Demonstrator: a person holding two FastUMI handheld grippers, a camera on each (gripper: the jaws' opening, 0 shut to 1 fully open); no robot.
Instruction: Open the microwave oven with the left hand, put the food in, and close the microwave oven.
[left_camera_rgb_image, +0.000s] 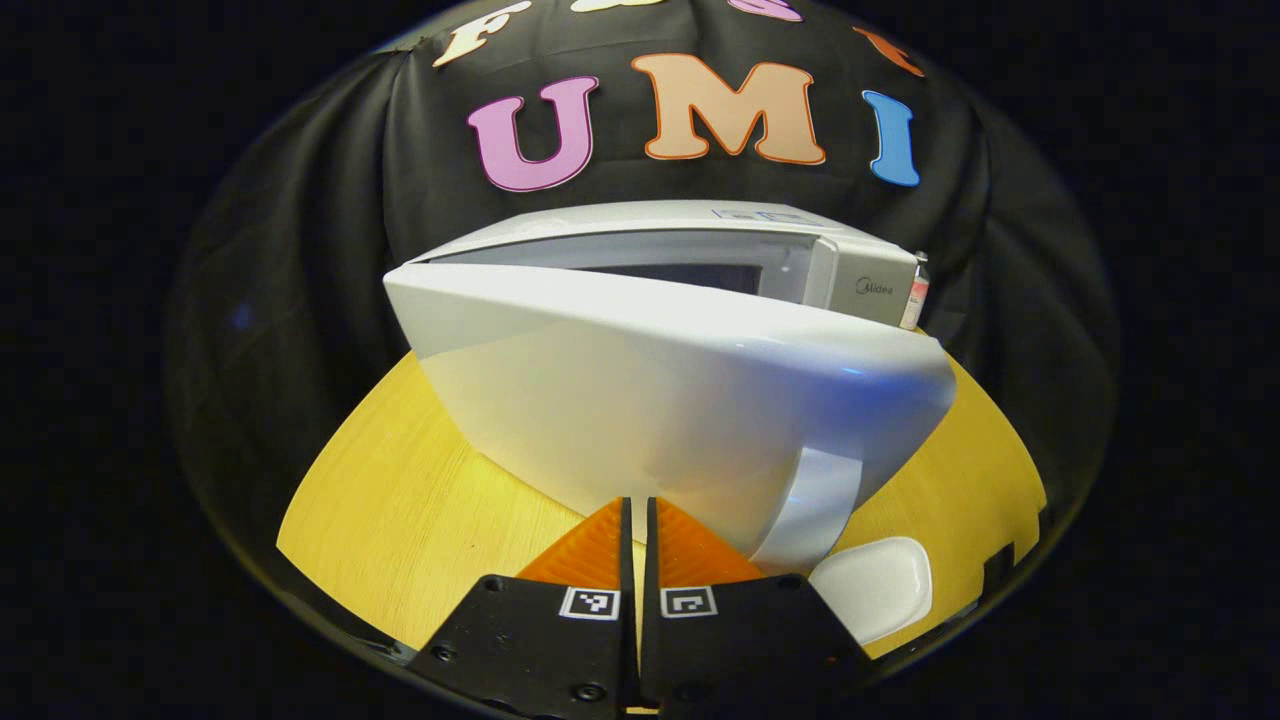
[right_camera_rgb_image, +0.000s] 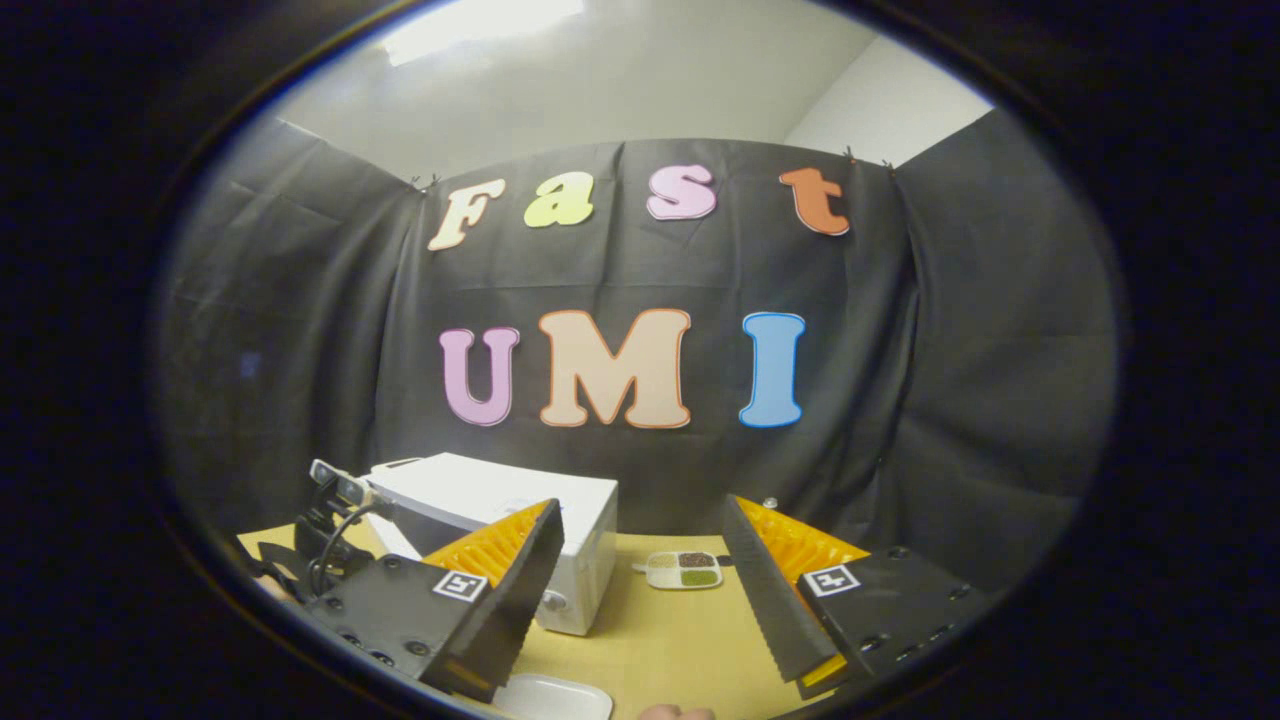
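The white microwave (left_camera_rgb_image: 860, 285) stands on the yellow table (left_camera_rgb_image: 400, 500), and its door (left_camera_rgb_image: 640, 400) is swung partly open toward me in the left gripper view. The door handle (left_camera_rgb_image: 815, 505) curves down at the right. My left gripper (left_camera_rgb_image: 638, 508) is shut just under the door's lower edge, left of the handle, with nothing visible between the fingers. In the right gripper view, the right gripper (right_camera_rgb_image: 640, 508) hangs open and empty above the table. Beyond it lies a small tray of food (right_camera_rgb_image: 685, 570), to the right of the microwave (right_camera_rgb_image: 520, 500). The left gripper (right_camera_rgb_image: 335, 520) shows at the microwave's front.
A white empty dish (left_camera_rgb_image: 875, 585) lies on the table near the door handle, and it shows as a white dish (right_camera_rgb_image: 555, 697) at the bottom edge of the right gripper view. Black cloth walls close the booth behind and at both sides. A fingertip (right_camera_rgb_image: 675, 712) peeks in at the bottom.
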